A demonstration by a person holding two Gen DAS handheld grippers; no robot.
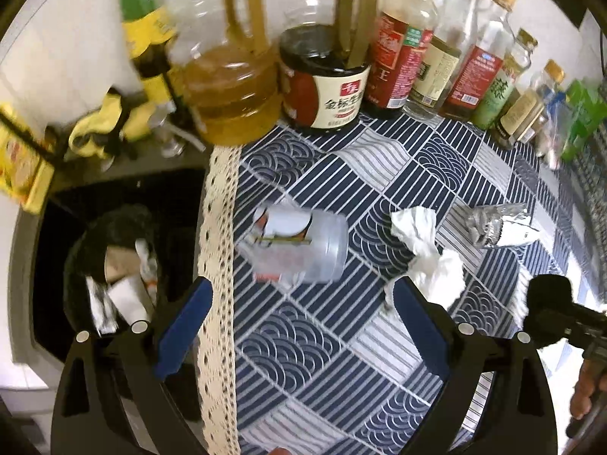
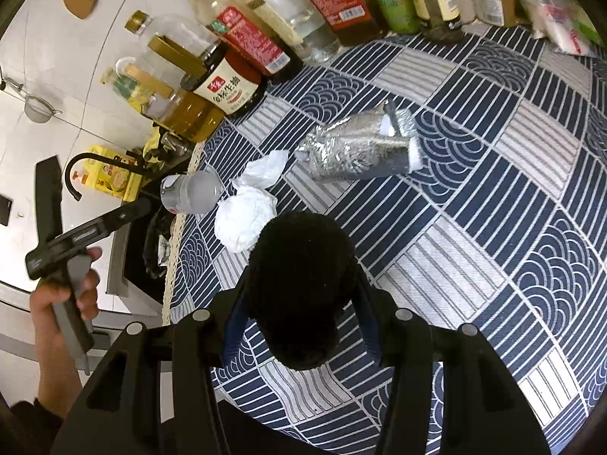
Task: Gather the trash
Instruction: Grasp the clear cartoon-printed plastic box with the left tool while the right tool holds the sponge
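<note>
1. The left gripper stood wide open and empty above the lace-trimmed edge of the patterned tablecloth.
2. The right gripper was closed on a black fuzzy object.
3. A plastic bottle lay on its side near that edge, beside the crumpled tissue.
4. A foil wrapper lay beyond the tissue.
5. The trash bin sat below the edge, holding scraps.

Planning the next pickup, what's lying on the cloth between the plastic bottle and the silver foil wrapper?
Crumpled white tissue lies between the plastic bottle and the foil wrapper; both wrist views show it.
</note>
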